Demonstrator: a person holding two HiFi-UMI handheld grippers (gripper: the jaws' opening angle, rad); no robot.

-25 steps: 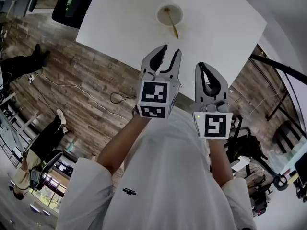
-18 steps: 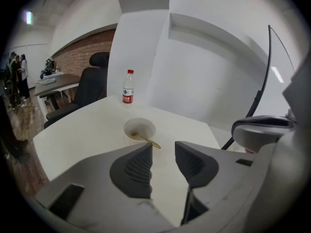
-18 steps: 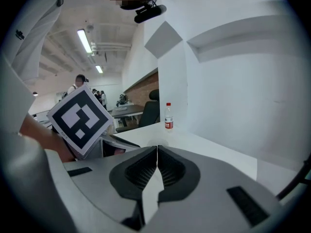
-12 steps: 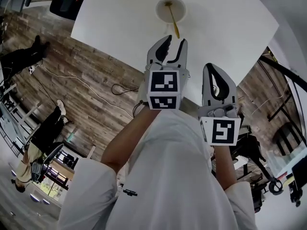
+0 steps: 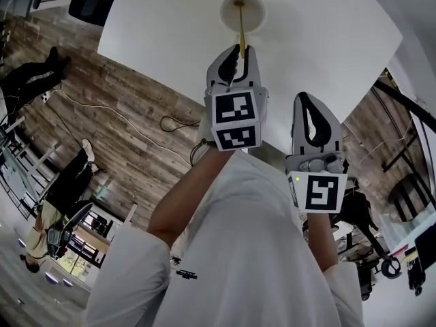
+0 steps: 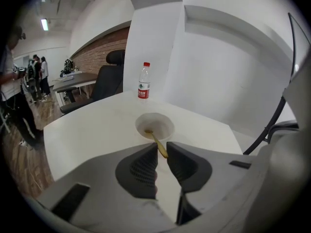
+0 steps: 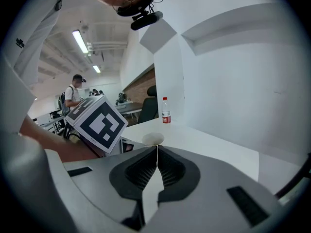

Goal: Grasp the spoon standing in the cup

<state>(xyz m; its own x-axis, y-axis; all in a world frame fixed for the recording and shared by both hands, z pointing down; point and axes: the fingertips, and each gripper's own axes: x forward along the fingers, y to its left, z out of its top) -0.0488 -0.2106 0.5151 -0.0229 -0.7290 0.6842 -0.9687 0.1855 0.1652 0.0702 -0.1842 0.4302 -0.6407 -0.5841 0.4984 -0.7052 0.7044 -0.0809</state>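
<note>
A white cup stands on the white table, with a yellow spoon leaning out of it toward me. My left gripper has reached the spoon's handle end. In the left gripper view the handle tip lies between the fingertips of the left gripper, whose jaws are closing, with a thin gap still showing beside the handle. The cup sits just beyond. My right gripper hangs back over the table's near edge, shut and empty; its own view shows the jaws pressed together.
A water bottle with a red cap stands at the table's far edge, beyond the cup. An office chair is behind the table. A wooden floor with cables lies left of the table. People stand in the background.
My left gripper moved forward to the spoon and its wide-open jaws narrowed around the handle end. The right gripper stayed shut, shifting only slightly.
</note>
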